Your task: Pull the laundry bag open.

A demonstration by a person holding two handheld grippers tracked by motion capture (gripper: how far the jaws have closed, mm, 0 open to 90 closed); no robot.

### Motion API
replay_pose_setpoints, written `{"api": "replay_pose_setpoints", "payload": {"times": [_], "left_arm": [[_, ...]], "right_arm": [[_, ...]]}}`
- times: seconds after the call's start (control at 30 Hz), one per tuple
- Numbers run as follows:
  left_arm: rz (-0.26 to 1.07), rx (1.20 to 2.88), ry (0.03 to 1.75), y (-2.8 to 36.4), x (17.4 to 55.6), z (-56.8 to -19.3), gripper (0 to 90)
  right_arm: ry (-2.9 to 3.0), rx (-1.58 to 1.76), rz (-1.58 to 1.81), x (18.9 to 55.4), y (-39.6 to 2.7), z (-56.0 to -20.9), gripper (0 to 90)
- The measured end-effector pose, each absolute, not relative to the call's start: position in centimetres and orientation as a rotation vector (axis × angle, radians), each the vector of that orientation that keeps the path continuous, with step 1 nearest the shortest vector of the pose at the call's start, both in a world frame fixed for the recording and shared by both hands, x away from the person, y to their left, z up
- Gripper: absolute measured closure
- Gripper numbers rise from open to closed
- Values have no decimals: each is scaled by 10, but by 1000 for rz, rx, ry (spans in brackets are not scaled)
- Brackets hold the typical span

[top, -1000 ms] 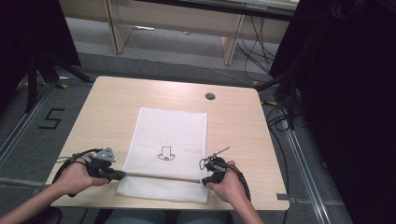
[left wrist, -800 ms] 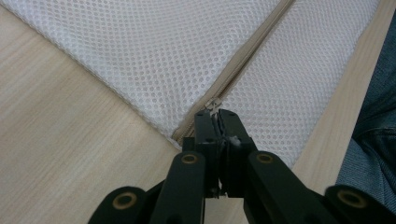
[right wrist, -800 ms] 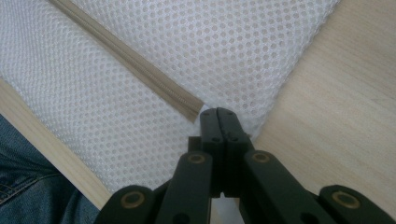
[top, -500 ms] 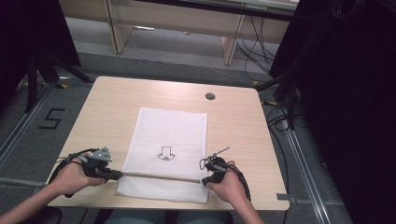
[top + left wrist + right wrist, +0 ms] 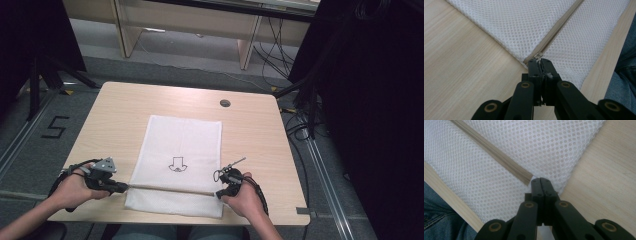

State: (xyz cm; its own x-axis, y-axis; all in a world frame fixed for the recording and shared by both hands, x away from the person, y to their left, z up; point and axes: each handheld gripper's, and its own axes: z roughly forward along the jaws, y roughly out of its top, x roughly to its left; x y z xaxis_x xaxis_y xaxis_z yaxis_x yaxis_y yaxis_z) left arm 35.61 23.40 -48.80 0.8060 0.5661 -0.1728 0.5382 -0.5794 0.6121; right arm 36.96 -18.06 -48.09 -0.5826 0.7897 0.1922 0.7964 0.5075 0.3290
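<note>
High view: one white mesh bag (image 5: 180, 165) lies flat on the middle of the one wooden table (image 5: 115, 115), its near end close to the person's edge, with one beige zipper (image 5: 170, 188) running across that end and a small black outline drawing printed above it. Two grippers sit at the zipper's ends: the left gripper (image 5: 120, 187) at the bag's left edge, the right gripper (image 5: 218, 194) at its right edge, each in one hand. One round dark grommet (image 5: 225, 103) sits in the tabletop beyond the bag. Left gripper view: the left gripper (image 5: 540, 62) has its two black jaws pinched together on the small metal zipper pull (image 5: 538, 57) at the zipper's end. Right gripper view: the right gripper (image 5: 540, 180) has its jaws pressed together on the mesh edge just beside the zipper's (image 5: 496, 155) other end.
</note>
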Motion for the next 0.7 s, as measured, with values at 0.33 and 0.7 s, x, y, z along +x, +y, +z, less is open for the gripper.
{"api": "replay_pose_setpoints", "payload": {"times": [0.33, 0.7], "left_arm": [[67, 2333, 827, 239, 357, -491, 871], [75, 2331, 833, 239, 357, -495, 869]], "right_arm": [[-2708, -1433, -601, 369, -180, -481, 900], [-2717, -1417, -614, 369, -181, -481, 900]]}}
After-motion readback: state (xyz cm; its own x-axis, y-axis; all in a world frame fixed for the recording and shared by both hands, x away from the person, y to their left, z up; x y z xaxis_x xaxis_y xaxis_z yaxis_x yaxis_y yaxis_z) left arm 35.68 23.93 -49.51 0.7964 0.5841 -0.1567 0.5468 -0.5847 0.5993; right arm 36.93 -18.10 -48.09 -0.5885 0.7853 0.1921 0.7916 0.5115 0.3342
